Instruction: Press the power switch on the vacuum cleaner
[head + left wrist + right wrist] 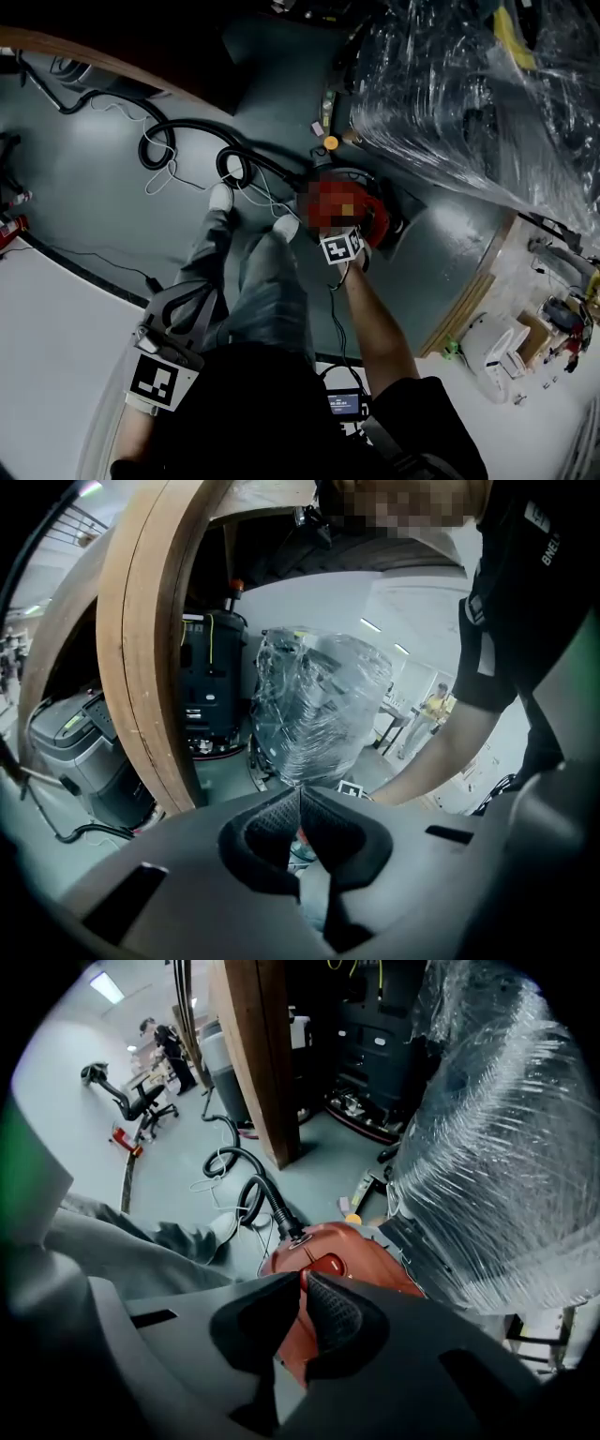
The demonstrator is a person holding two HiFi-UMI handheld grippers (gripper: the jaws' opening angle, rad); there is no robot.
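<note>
L claw [300, 794]: jaws pressed together, nothing betw.; low beside person's left leg, well apart from vacuum cleaner [378, 220].
Ahead of L claw: curved wooden arch [141, 658] close on its left; wrapped load [314, 705] straight ahead, farther off.
R forearm [377, 319]: stretched fwd & down, in line w/ R claw.
R claw [304, 1277]: jaws closed tip to tip, empty; tips right at vacuum cleaner's top.
Power switch [328, 1265]: red oval just right of R tips, its near edge at them; contact – can't tell.
Vacuum cleaner: red body under & ahead of R claw, on grey floor [328, 1147].
Hose [251, 1190]: black, plugs in just past R tips, coils off ahead-left.
Trouser leg [141, 1241]: grey, close on R claw's left.
Wrapped load, R side: clear film, crowds R claw's right, edge near vacuum cleaner; little room there.
Wooden post [258, 1054]: ahead, past hose; floor open to its left.
Office chair [131, 1101]: far ahead-left.
Writing: white print on black sleeve [548, 541] cut by frame edge; small screen [344, 403] at waist, txt too small to read.
</note>
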